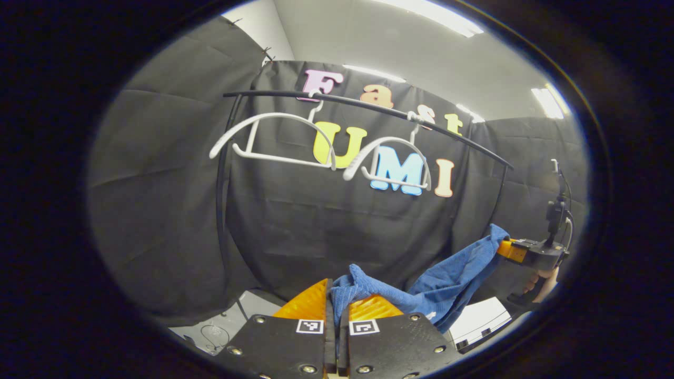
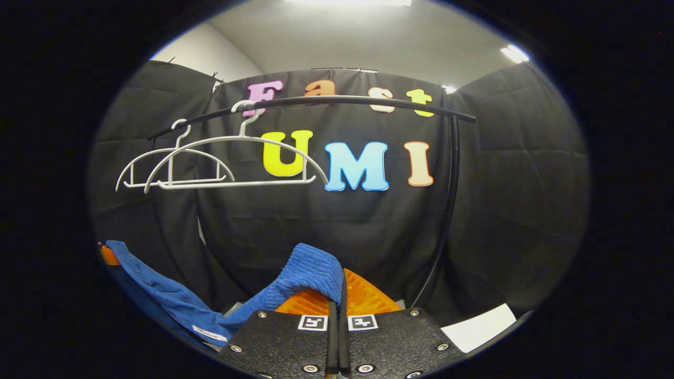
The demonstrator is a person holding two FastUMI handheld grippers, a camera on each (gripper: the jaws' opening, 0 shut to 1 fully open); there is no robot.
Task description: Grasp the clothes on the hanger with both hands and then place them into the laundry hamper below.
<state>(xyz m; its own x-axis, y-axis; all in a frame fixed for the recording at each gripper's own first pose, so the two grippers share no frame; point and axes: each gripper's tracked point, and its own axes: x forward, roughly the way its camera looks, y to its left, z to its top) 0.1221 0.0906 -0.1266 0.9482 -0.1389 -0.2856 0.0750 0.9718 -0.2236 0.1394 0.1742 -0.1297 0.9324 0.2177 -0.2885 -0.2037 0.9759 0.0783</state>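
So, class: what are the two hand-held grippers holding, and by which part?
A blue cloth: the left hand-held gripper pinches one end, the right hand-held gripper the other.

Blue textured cloth point(image 1: 447, 273) slung low between both grippers, off the two bare white hangers point(image 1: 274, 139) hanging far above

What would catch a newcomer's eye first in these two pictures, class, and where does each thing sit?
The blue cloth stands out first, stretched low across the left gripper view between the left gripper at the bottom and the right gripper at the right edge, each shut on an end. Above it, two bare white hangers hang from the black rail in front of the dark wall.
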